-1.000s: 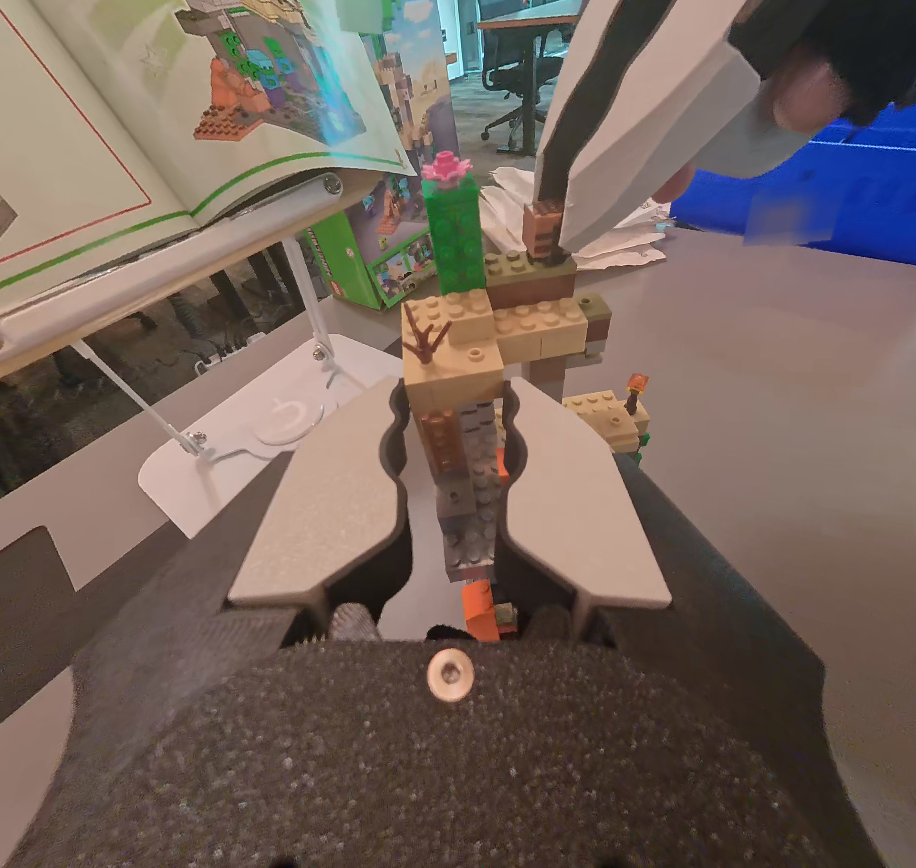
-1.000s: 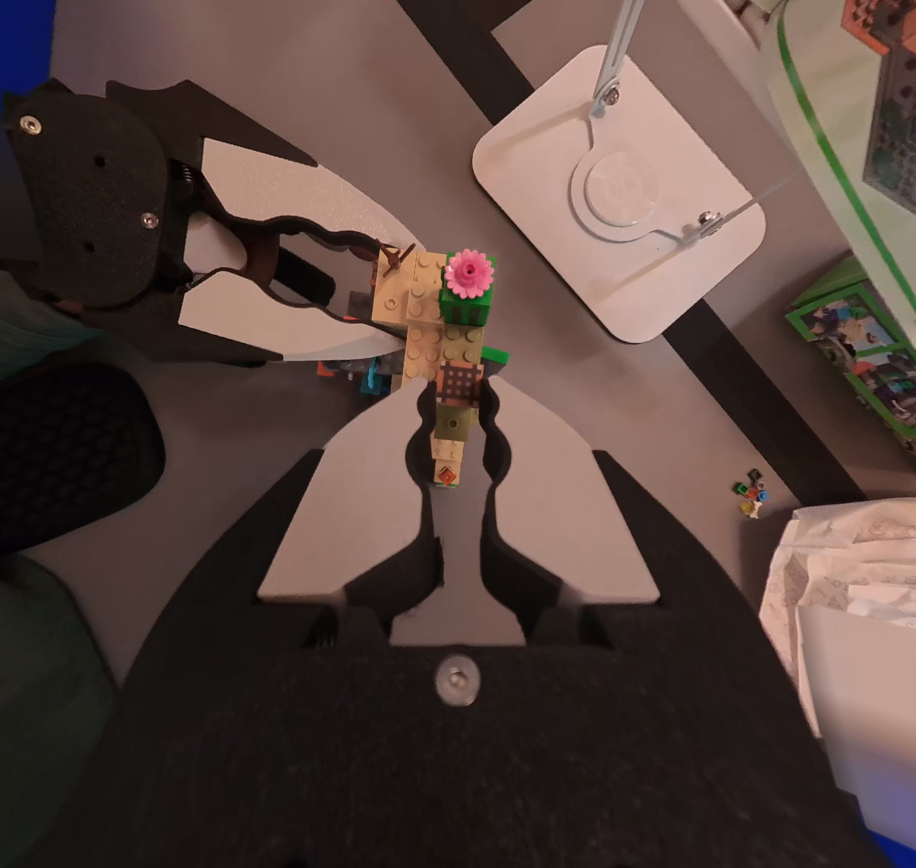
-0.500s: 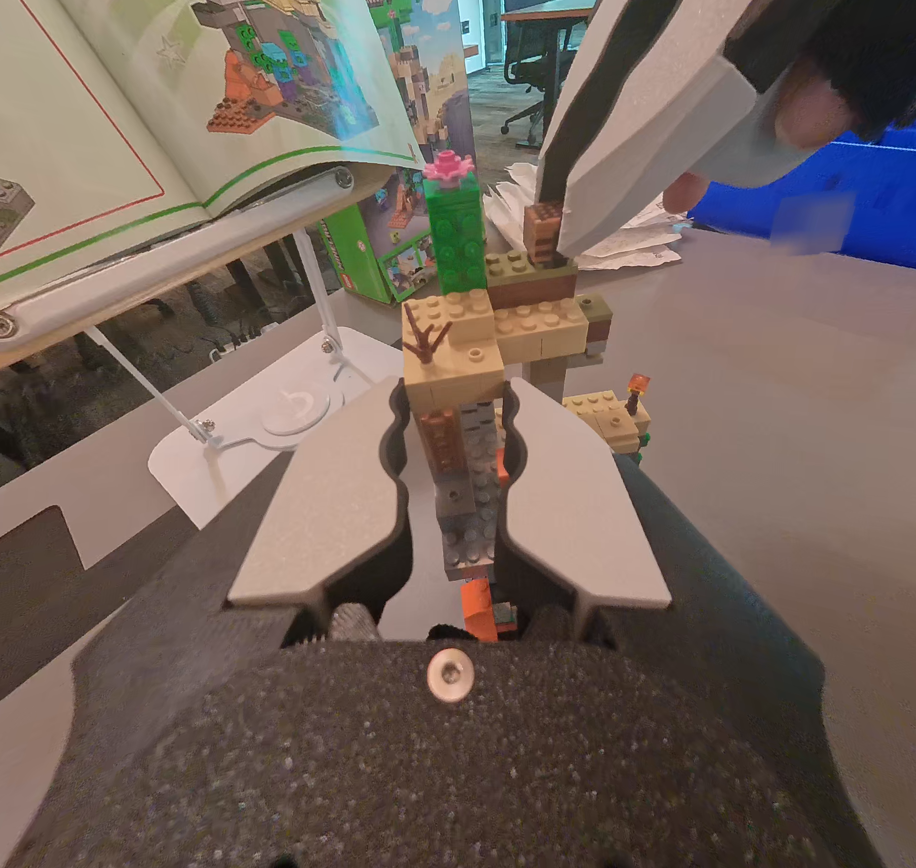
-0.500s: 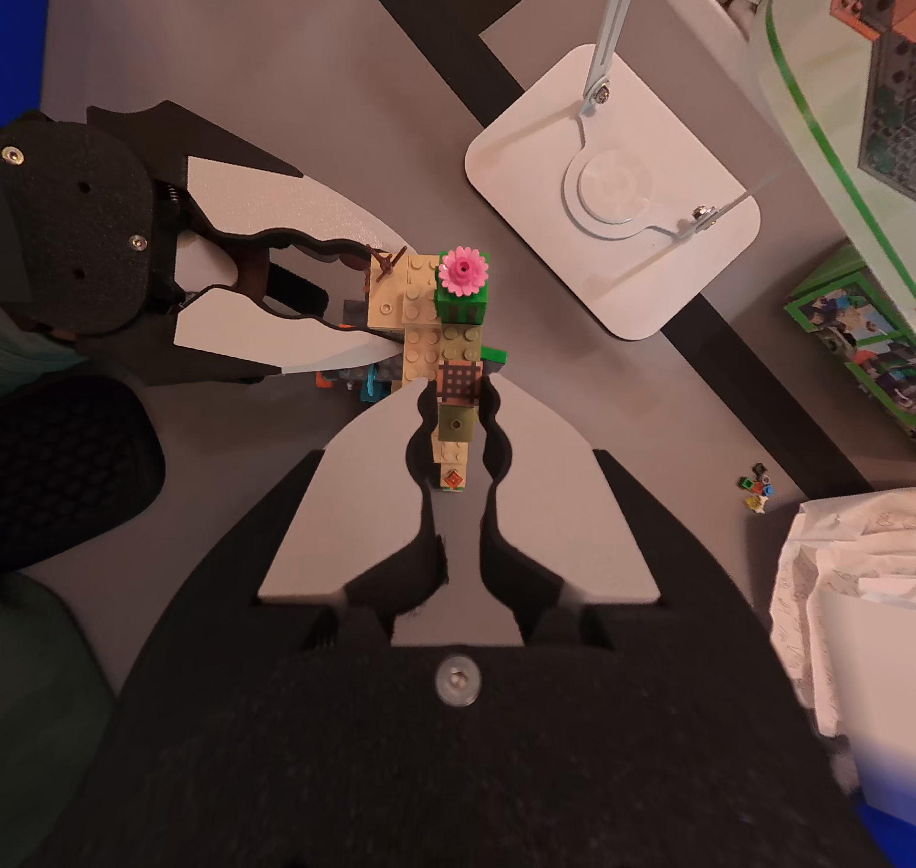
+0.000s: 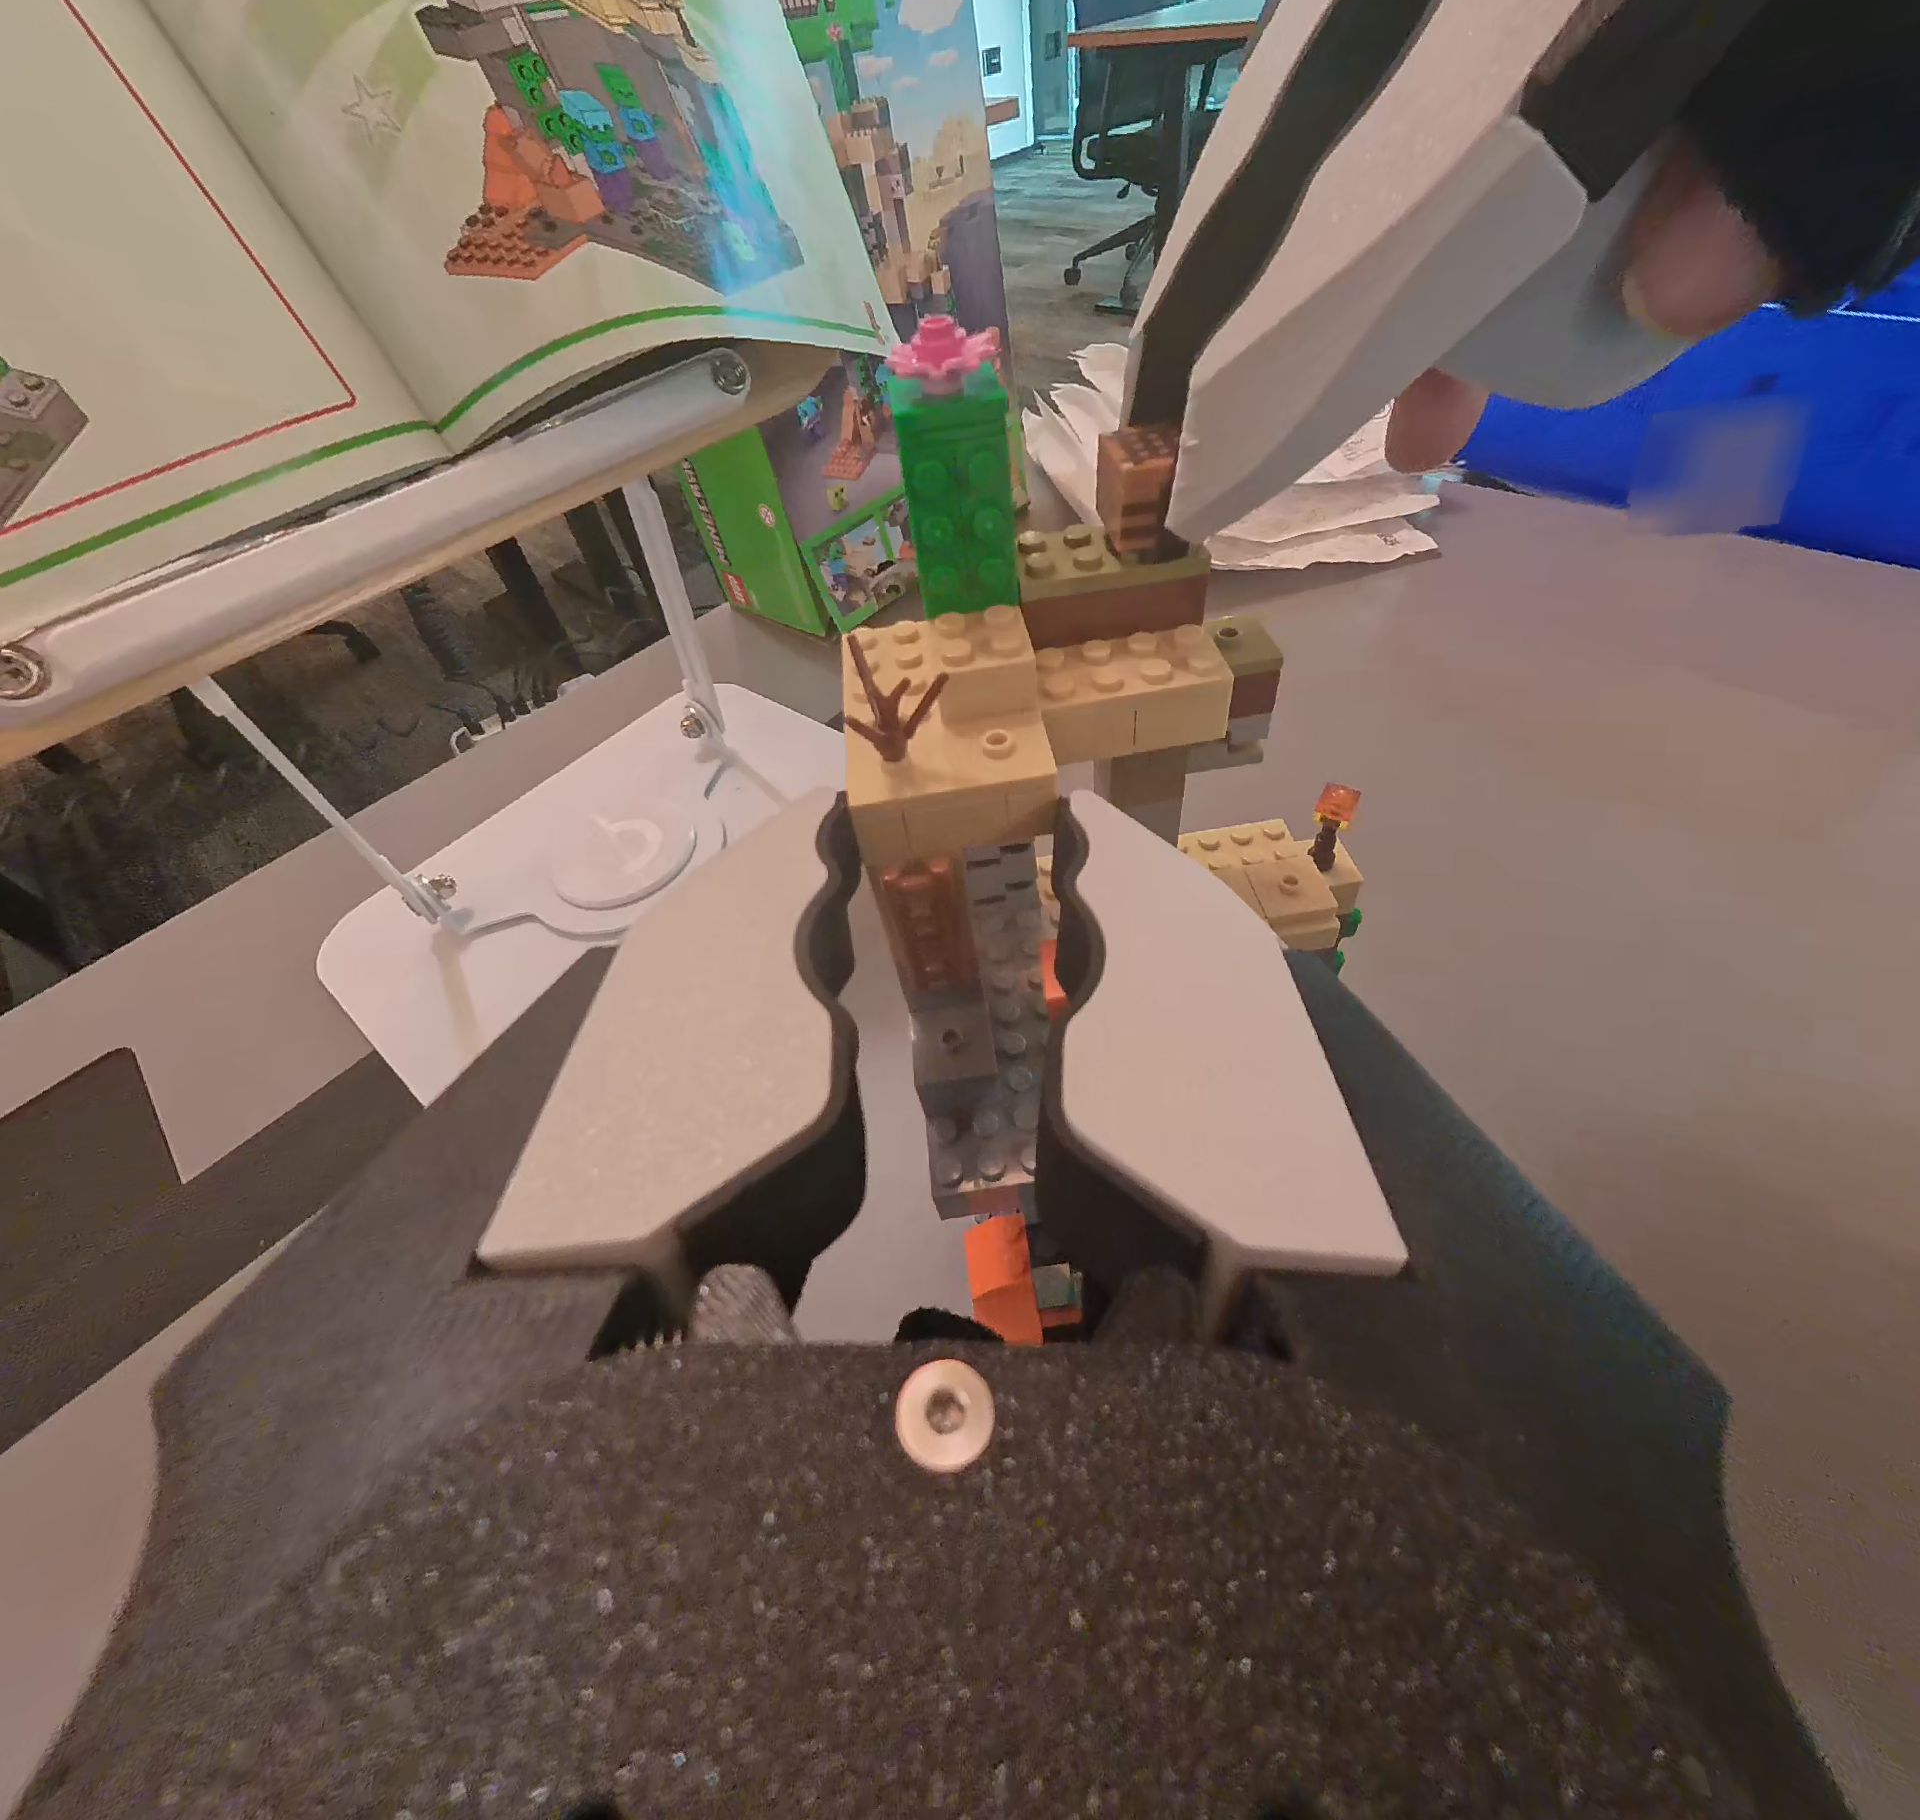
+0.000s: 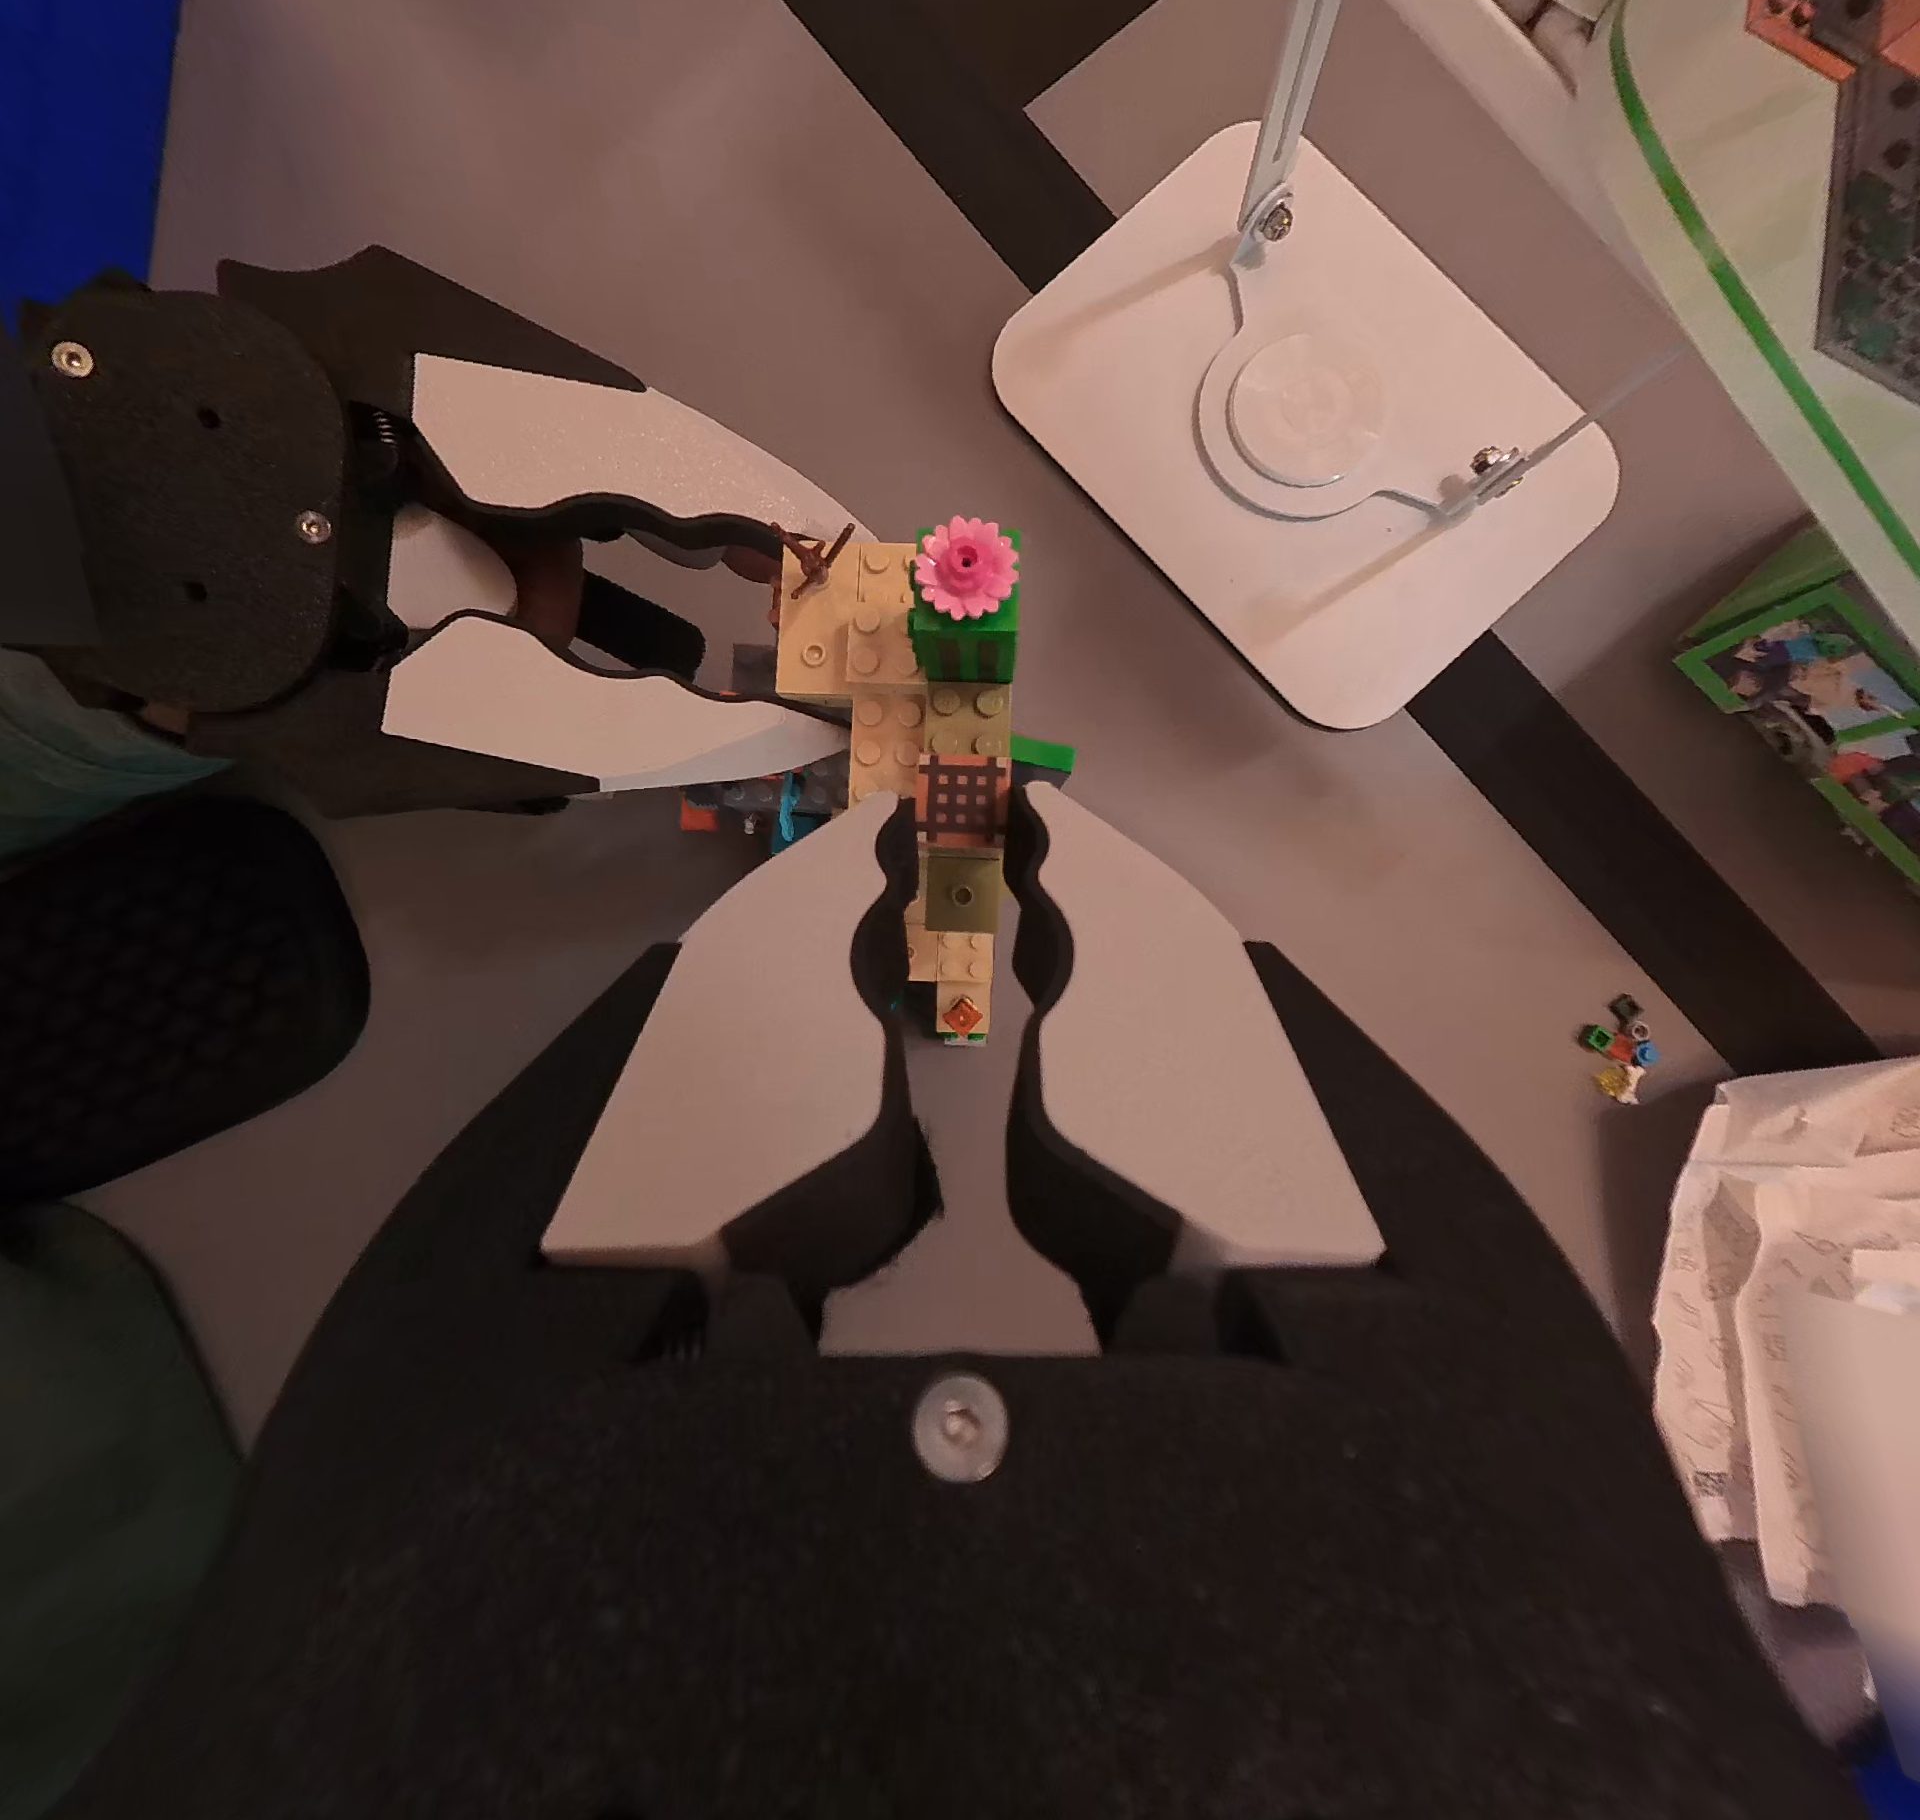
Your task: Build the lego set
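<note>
The lego build (image 5: 956, 731) is a tan, grey and brown tower with a green cactus with a pink flower (image 5: 956, 492) on top. My left gripper (image 5: 951, 835) is shut on the tower's grey and brown middle. My right gripper (image 5: 1153, 513) comes down from the upper right, shut on a small brown grid piece (image 5: 1138, 482) that sits on the olive plate. In the right wrist view, looking down, my right gripper (image 6: 961, 799) clamps the brown grid piece (image 6: 964, 802). The build (image 6: 883, 648) and the left gripper (image 6: 821, 653) are at left.
An open instruction booklet (image 5: 312, 160) rests on a white stand, whose base (image 6: 1299, 420) lies just behind the build. A lego box (image 5: 894, 212) stands behind. Small loose pieces (image 6: 1616, 1043) and crumpled white paper bags (image 6: 1787, 1303) lie at right. There is about 6 centimeters between the tips of the two grippers.
Both grippers keep their hold. The left view has swung slightly, so the booklet and box sit further right in it. The brown piece stays on the olive plate.
</note>
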{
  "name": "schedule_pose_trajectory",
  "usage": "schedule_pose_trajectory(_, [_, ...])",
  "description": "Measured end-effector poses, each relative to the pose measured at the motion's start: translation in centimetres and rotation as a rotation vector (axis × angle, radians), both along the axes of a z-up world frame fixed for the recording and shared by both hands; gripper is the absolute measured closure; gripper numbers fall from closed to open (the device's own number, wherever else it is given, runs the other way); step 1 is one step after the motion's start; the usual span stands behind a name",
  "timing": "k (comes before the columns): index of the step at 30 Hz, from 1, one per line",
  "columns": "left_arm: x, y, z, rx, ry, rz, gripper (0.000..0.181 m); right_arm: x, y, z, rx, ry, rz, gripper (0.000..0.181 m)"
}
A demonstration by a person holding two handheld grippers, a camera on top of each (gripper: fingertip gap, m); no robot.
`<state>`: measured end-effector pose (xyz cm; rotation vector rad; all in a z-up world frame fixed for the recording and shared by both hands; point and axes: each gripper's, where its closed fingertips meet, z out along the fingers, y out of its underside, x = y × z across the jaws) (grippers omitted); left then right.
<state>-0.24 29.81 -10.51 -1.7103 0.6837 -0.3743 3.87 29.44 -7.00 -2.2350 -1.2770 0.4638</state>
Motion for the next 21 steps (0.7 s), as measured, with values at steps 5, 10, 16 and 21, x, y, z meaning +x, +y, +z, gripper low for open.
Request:
schedule_pose_trajectory(5, [-0.05, 0.0, 0.02, 0.007, -0.008, -0.006, 0.146, -0.16, 0.01, 0.12, 0.027, -0.024, 0.006, 0.161])
schedule_pose_trajectory(10, [-0.01, 0.0, 0.04, 0.01, -0.005, -0.002, 0.145, -0.03, 0.07, 0.0, 0.026, -0.029, -0.005, 0.151])
schedule_pose_trajectory(16, [0.01, -0.01, 0.06, 0.011, -0.001, 0.0, 0.145, 0.0, 0.03, -0.02, 0.006, -0.035, -0.001, 0.165])
schedule_pose_trajectory(21, [0.3, 0.2, 0.15, 0.013, -0.002, 0.004, 0.145, 0.13, -0.01, -0.13, -0.002, -0.033, 0.001, 0.164])
